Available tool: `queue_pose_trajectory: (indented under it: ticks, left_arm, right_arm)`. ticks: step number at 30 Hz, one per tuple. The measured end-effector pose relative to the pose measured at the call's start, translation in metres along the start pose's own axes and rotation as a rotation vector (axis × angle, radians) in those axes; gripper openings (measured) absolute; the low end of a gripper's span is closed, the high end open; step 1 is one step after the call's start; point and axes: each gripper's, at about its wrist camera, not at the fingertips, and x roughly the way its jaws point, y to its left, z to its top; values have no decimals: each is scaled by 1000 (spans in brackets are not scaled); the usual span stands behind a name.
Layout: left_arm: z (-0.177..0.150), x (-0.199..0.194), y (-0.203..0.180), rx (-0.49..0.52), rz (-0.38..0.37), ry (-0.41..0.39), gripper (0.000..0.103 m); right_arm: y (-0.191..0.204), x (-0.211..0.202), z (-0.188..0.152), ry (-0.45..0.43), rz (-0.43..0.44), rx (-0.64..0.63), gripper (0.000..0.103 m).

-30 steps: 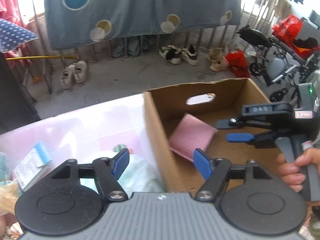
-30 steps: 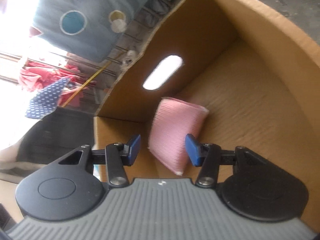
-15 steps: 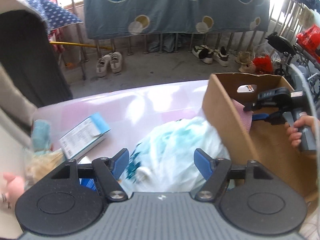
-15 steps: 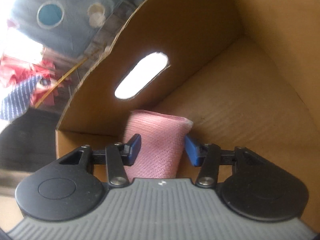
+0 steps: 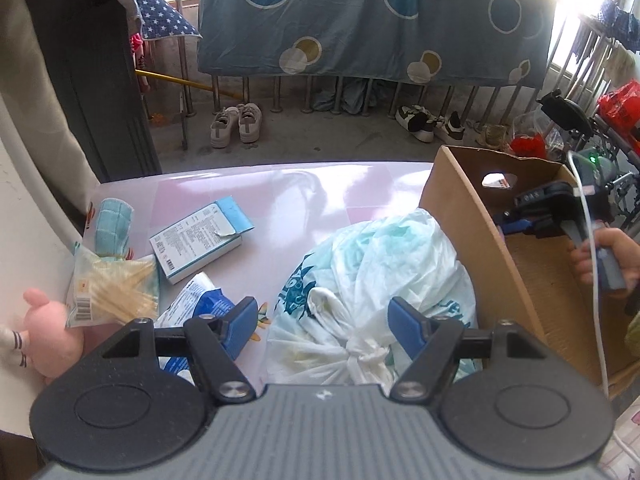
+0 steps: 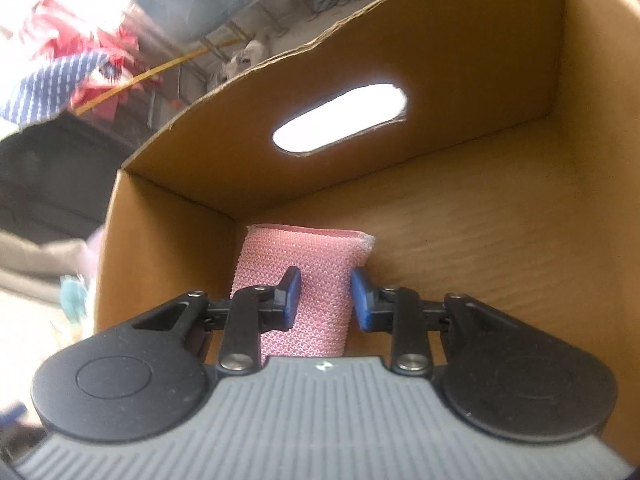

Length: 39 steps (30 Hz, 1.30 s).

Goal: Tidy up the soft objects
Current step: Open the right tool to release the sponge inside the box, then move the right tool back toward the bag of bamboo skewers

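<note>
My right tongs (image 6: 322,298) are down inside the cardboard box (image 6: 480,240), and their blue tips have just been closing in on the pink mesh sponge (image 6: 308,280) that leans in the box's near corner. The sponge sits between the tips, and I think they now pinch it, the left tip pressed into its front, though the right tip may only be at its edge. That is my first worry: the sponge is soft and squashy, so a grip on just one edge could let it slip out or fold when I lift. If I push further down I could also shove it flat against the box wall. My left tongs (image 5: 320,326) hang apart with nothing in them, pointing down over the tied white plastic bag (image 5: 372,280) that lies on the pink table (image 5: 280,192), right against the outside of the box. The bag is wide and puffy, so I may grab only thin plastic and tear it, or bump the box sideways. In the left view, a hand (image 5: 608,256) holds the right handle over the box, tipped down into it.
</note>
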Motion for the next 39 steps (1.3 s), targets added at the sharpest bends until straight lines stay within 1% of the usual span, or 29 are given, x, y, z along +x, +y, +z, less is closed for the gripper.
queue_pose_trajectory:
  ticks: [3,5,8,10,14,16,19,22,24,26,28,31,35,36,37,39]
  left_arm:
    - [-9,-2,3,-2,6,3,73]
    - [-17,-3,5,-2,8,7,73]
    - [-30,-5,10,-10,16,5,73]
    - [-38,-8,14,-17,22,2,73]
    - [-52,-17,25,-31,35,-20,73]
    - [-59,-22,30,-31,48,-35,73]
    - [-70,-29,37,-41,56,-53,74]
    - [-81,-33,42,-62,55,-54,74]
    - [-88,-34,45,-77,54,-51,74]
    - [-94,-36,46,-85,59,-47,74]
    - [-100,-37,47,-84,77,-45,74]
    - [-109,-41,51,-87,100,-47,75]
    - [-118,-48,55,-84,127,-62,75]
    - [-120,-50,55,-83,132,-68,76]
    - [-121,-53,56,-82,137,-74,76]
    - [-125,-57,57,-80,143,-85,77]
  right_arm:
    - [16,11,1,-33,5,-36,26]
    - [25,17,1,-51,-13,-71,26]
    - [33,20,0,-69,-27,-89,30]
    - [31,12,-4,-87,-24,-76,31]
    - [24,-21,-8,-135,36,-6,31]
    - [22,-37,-13,-108,35,1,31]
    - [18,-47,-27,-28,20,1,31]
    - [16,-40,-44,52,-16,3,31]
    - [19,-24,-50,84,-39,12,31]
    - [20,-9,-51,94,-42,29,31]
    - [19,-4,-52,74,-38,22,30]
    - [17,-5,-53,61,-43,18,30]
    - [21,-9,-57,76,-62,22,32]
    - [18,-10,-55,84,-60,22,36]
    - [18,-15,-57,87,-63,27,45]
    - [19,-30,-62,81,-76,28,52]
